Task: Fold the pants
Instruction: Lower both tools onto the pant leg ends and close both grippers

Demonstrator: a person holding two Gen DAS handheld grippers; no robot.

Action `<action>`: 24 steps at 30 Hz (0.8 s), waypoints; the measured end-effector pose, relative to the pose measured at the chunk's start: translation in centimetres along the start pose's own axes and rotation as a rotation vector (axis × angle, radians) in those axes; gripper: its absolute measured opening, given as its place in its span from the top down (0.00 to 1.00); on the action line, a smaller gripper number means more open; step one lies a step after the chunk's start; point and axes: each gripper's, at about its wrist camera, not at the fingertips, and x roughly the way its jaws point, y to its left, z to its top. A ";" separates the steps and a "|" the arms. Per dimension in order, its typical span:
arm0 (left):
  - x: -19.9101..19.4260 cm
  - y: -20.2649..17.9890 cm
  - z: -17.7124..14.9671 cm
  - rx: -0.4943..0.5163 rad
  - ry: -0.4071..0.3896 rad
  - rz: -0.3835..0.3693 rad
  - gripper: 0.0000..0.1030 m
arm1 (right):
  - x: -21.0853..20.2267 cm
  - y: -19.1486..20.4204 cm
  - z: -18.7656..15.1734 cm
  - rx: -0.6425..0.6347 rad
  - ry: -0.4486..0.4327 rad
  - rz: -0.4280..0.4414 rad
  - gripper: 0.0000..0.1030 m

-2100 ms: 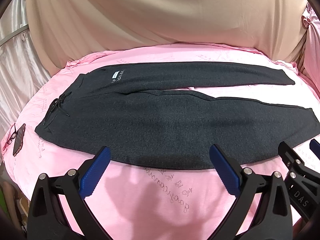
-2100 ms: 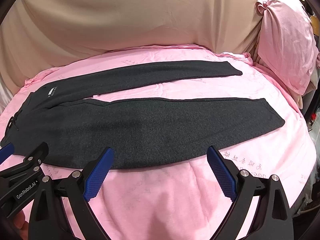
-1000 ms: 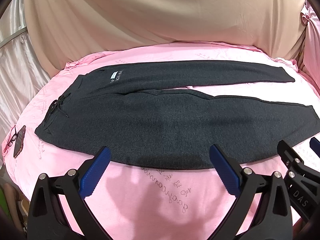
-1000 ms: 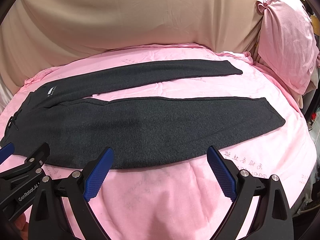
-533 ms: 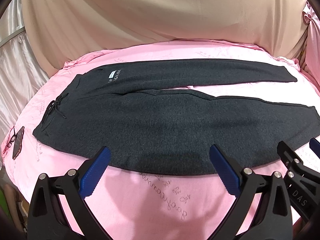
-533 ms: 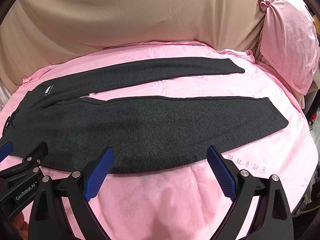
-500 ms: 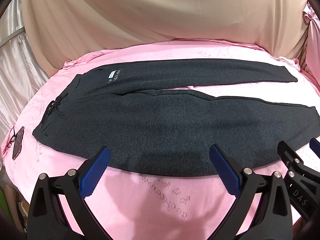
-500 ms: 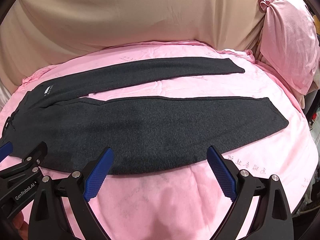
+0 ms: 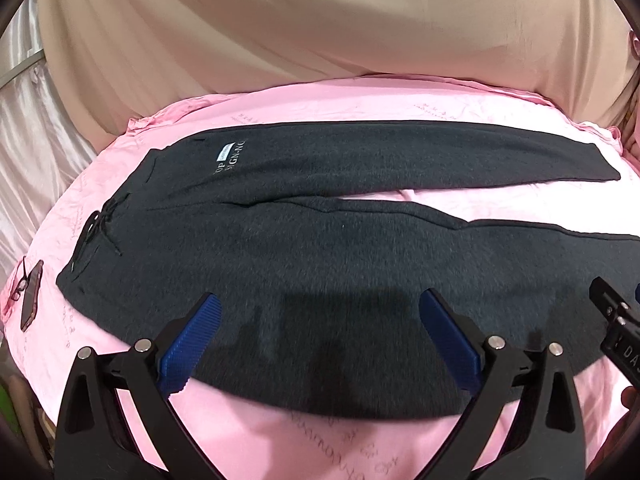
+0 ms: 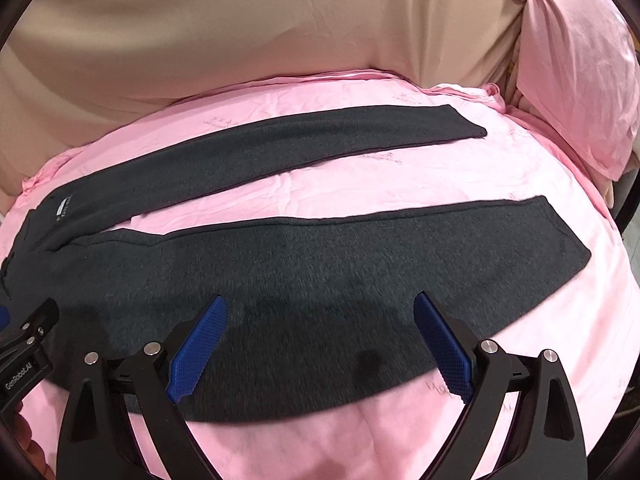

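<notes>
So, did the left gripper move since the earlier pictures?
Yes. The left gripper has moved forward: its fingertips now overlap the pants' near edge.

Dark pants (image 10: pixel 320 264) flat on pink sheet (image 10: pixel 360 184)

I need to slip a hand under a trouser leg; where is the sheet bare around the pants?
Bare pink sheet lies along the near edge of the pants, a wedge between the two legs, and past the cuffs. The waistband side is crowded by a phone.

One pair of pants (image 9: pixel 320 248), two grippers, one pink pillow (image 10: pixel 576 60), one phone (image 9: pixel 31 306), one pair of glasses (image 9: pixel 20 288).
</notes>
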 end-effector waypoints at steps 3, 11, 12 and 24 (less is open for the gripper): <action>0.7 -0.1 0.7 -0.001 0.002 -0.003 0.05 | 0.7 0.1 0.6 -0.012 0.000 -0.005 0.11; 3.1 -0.4 2.6 0.005 0.006 0.017 0.05 | 3.3 -1.9 3.5 -0.018 -0.016 -0.066 0.11; 3.4 -0.5 2.8 0.006 0.006 0.021 0.05 | 3.5 -2.2 3.8 -0.018 -0.018 -0.073 0.11; 9.1 7.2 10.8 -0.052 -0.048 0.132 0.05 | 8.8 -9.4 11.7 -0.078 -0.073 -0.169 0.11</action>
